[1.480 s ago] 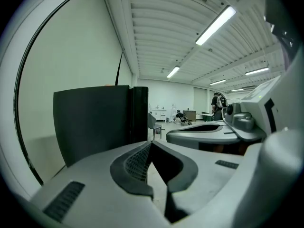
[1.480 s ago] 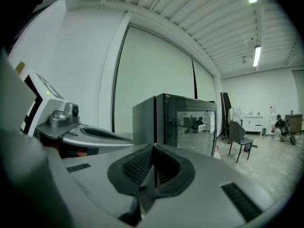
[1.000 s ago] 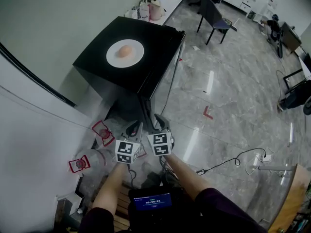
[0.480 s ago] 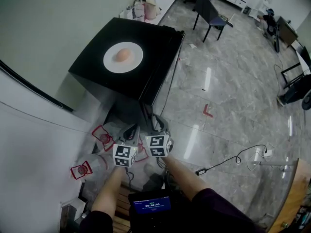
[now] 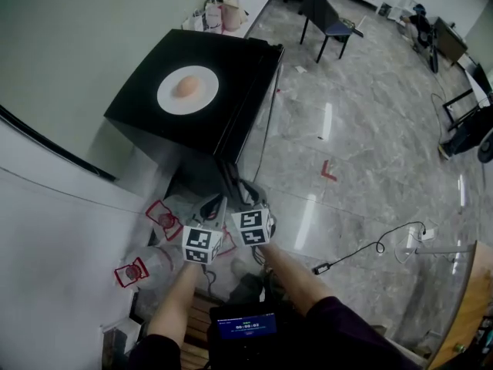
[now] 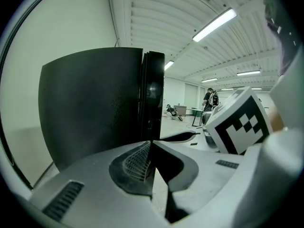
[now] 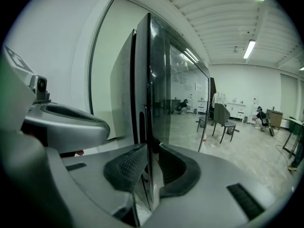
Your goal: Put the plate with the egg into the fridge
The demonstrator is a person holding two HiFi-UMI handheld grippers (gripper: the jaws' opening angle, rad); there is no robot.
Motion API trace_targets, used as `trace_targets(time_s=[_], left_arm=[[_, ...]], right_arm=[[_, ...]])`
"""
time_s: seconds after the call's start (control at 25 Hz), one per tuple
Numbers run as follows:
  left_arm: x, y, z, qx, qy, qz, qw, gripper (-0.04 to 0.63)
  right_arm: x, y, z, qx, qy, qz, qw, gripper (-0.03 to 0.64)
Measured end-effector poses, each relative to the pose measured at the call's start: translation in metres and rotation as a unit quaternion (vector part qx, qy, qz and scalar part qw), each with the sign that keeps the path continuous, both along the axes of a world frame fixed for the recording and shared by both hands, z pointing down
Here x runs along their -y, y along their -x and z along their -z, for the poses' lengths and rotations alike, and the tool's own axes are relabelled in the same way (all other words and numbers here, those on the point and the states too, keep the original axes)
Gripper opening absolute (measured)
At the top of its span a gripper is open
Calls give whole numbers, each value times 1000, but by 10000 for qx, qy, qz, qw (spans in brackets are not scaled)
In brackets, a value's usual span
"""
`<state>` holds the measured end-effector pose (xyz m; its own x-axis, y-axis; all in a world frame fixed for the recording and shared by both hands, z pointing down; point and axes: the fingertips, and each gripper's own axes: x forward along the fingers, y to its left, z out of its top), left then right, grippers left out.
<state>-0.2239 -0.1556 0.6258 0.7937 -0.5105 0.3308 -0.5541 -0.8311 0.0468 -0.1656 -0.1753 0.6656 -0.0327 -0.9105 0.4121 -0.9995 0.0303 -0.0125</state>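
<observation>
**Plate up on the fridge, both claws low at the door's edge**

The plate (image 5: 206,83) with the egg (image 5: 185,87) is seen on top of the black fridge (image 5: 139,102), well above and beyond both claws, more to the left claw's side. The left claw (image 5: 210,204) is pressed together on nothing, just beside the right one. The right claw (image 5: 248,196), whose jaws have just been closing, is pinched on the upright free edge of the fridge door (image 7: 166,80), which is judged to need swinging open first.
</observation>
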Motion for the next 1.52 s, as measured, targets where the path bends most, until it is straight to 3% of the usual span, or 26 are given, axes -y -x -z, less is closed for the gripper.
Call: trace_targets(time_s=[0.4,0.6,1.04,1.36,1.52], left_arm=[[-6,-16,8,-146,85,254,9995,9],[-8,-12,8,-106,103,327,9994,8],[-54,-84,-7,-80,195,-359,9991,9],[-64,-118,7,-131,56,-769,9969,9],[-70,-136,19,-232,-46,-1004,9947,9]], right_arm=[[-2,-1,3,81,-3,202,9998,69],[-30,-29,9,145,-93,-92,9998,57],[-82,-109,7,259,-154,196,9994,48],[-98,-151,4,207,-96,-17,9997,41],[-117,-160,29,-60,-426,-85,9990,71]])
